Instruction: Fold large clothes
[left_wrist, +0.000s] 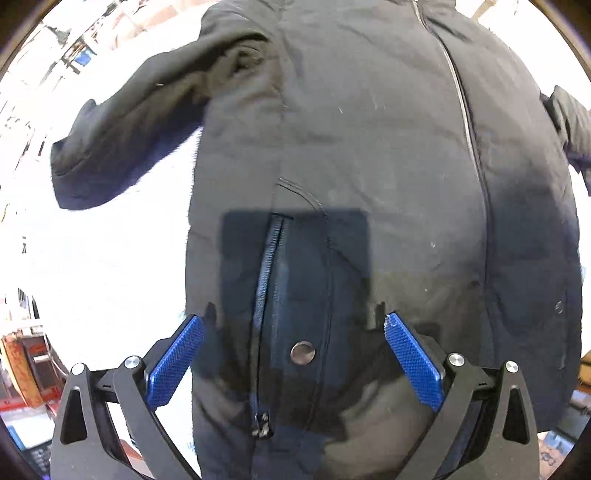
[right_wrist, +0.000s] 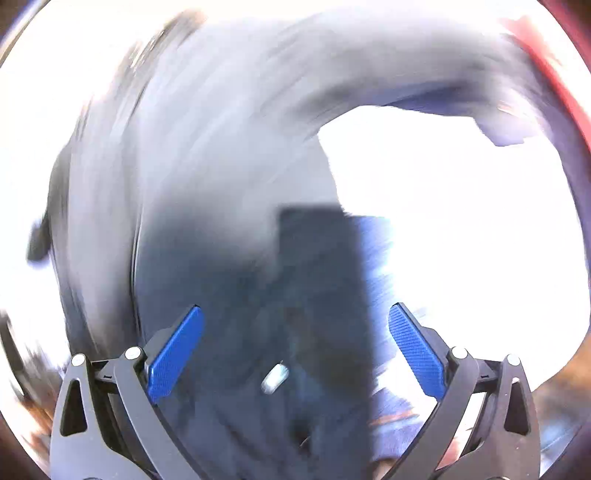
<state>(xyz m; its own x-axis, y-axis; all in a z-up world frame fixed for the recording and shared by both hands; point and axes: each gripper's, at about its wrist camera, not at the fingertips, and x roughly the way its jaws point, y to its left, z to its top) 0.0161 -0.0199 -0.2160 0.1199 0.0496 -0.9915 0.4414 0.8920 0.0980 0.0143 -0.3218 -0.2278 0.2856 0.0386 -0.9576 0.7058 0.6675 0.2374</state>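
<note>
A large dark jacket (left_wrist: 351, 140) lies front up and spread flat on a white table (left_wrist: 103, 266). Its main zipper (left_wrist: 465, 122) runs down the middle, and one sleeve (left_wrist: 122, 129) reaches out to the left. My left gripper (left_wrist: 294, 318) hangs open just above the lower part, with a pocket zipper (left_wrist: 264, 280) and a metal snap (left_wrist: 302, 353) between its blue pads and nothing gripped. In the blurred right wrist view the jacket (right_wrist: 207, 166) fills the left side, and a sleeve (right_wrist: 424, 74) arches to the upper right. My right gripper (right_wrist: 296, 308) is open over the jacket's edge, above a snap (right_wrist: 275, 380).
Bare white table (right_wrist: 461, 240) shows to the right of the jacket. Orange and red clutter (left_wrist: 26, 373) sits past the table's edge at the lower left, and shelving (left_wrist: 74, 55) stands far off. A red shape (right_wrist: 565, 85) borders the upper right.
</note>
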